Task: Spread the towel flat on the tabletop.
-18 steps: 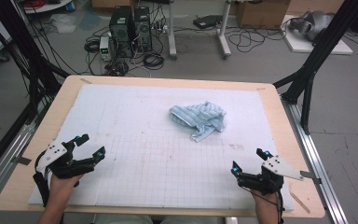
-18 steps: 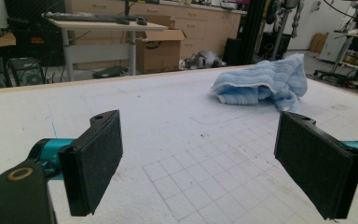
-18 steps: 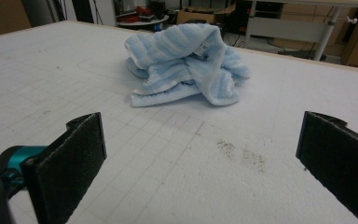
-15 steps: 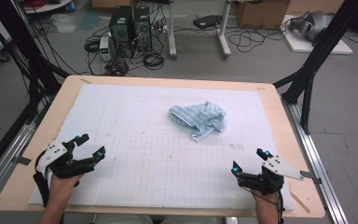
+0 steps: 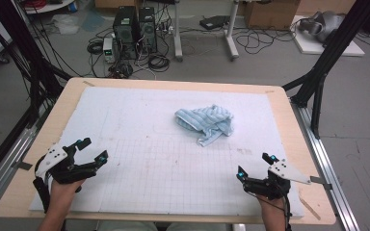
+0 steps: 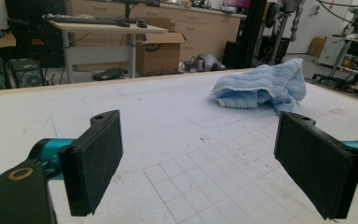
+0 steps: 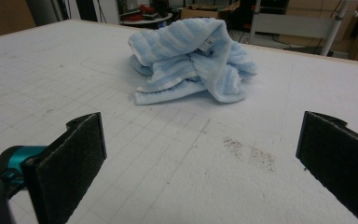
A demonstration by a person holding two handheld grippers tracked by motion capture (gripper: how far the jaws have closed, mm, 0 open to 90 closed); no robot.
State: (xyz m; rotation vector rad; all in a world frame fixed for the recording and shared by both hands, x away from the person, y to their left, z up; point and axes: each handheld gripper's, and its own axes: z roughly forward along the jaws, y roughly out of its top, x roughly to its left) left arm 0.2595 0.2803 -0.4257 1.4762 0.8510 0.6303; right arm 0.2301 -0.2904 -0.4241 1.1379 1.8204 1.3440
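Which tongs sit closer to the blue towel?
The right tongs, near the table's front right. The crumpled towel lies right of centre, so they are closer than the left tongs at the front left corner. Both open.

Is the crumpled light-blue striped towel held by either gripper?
No, the crumpled light-blue striped towel lies alone mid-table, apart from both open grippers.

The towel (image 5: 206,123) is pale blue, ribbed in soft stripes, with a lighter, whitish band along its hem and a small white label (image 7: 208,43); the mat (image 5: 139,120) under it is white, ruled with a thin grey grid over its near part and flecked with brownish specks (image 7: 249,151); the table (image 5: 67,103) rim is light wood; the left gripper (image 5: 91,150) and right gripper (image 5: 255,165) are black, with teal accents and grey plates; their pads (image 6: 98,156) are matt black.
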